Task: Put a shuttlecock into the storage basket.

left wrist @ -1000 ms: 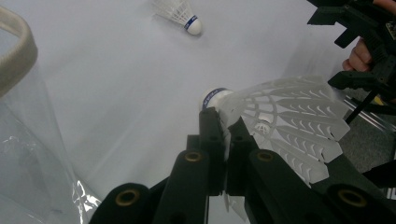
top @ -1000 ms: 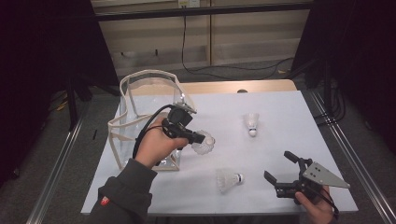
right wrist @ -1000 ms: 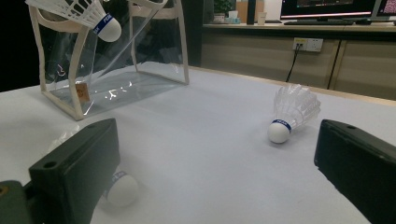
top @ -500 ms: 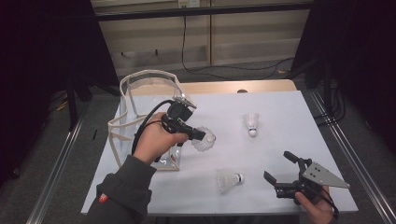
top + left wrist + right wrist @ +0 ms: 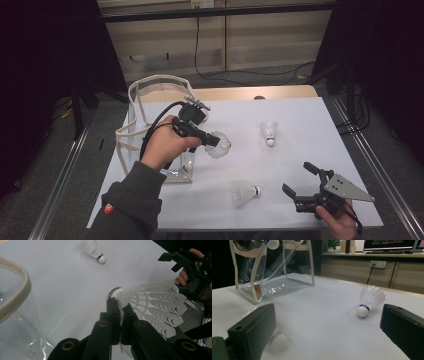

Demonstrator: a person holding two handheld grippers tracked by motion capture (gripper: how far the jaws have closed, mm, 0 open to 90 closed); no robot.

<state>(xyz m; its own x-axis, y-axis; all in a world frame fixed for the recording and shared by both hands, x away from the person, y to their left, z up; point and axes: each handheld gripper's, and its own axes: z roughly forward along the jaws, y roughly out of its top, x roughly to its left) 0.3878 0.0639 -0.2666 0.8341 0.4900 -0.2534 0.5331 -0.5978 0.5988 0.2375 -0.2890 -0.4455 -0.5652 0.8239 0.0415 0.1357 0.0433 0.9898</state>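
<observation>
White feathers sit pinched in your left gripper (image 5: 212, 141), its jaws clamped on a shuttlecock (image 5: 219, 145) held above the table (image 5: 300, 130), just beside the clear bag (image 5: 145, 115). Nearest you, your right gripper (image 5: 300, 181) gapes wide, holding nothing.

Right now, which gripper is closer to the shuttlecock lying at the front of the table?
Right. The right gripper sits open just beside the front shuttlecock; the left gripper is farther back, holding another shuttlecock.
</observation>
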